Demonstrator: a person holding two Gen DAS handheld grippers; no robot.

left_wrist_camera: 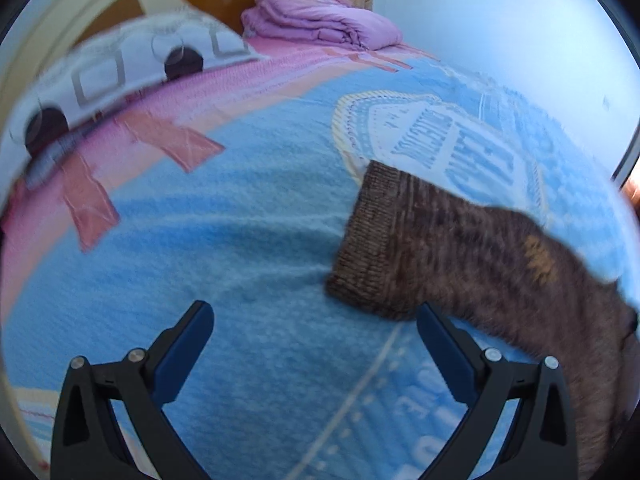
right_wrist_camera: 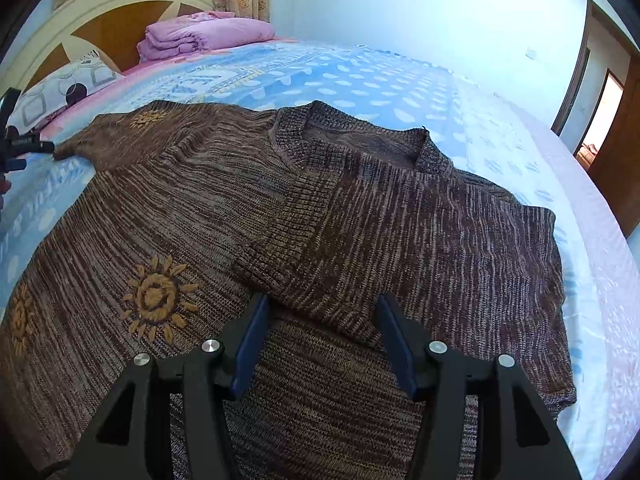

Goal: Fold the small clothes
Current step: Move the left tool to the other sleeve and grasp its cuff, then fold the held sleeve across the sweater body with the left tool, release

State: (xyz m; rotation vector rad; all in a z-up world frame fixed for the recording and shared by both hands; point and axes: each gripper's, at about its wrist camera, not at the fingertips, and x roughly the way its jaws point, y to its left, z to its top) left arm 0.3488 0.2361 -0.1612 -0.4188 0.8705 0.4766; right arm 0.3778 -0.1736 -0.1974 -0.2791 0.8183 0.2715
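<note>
The brown sweater [right_wrist_camera: 320, 216] was spread on the bed [right_wrist_camera: 400, 80], one sleeve folded just ahead of the empty, half-open right claw [right_wrist_camera: 320, 312]; the other cuff, beside the wide left claw [left_wrist_camera: 316, 320], would best be pinched squarely

My left wrist view looks steeply down along its fingers [left_wrist_camera: 440, 332], close over the bed [left_wrist_camera: 240, 240], facing the headboard [left_wrist_camera: 60, 20]. My right wrist view tilts down from just above the sweater [right_wrist_camera: 360, 220], facing the same way. Both share the sweater's left sleeve, the pillow [right_wrist_camera: 68, 88], the folded pink quilt [right_wrist_camera: 200, 34] and the headboard.
</note>
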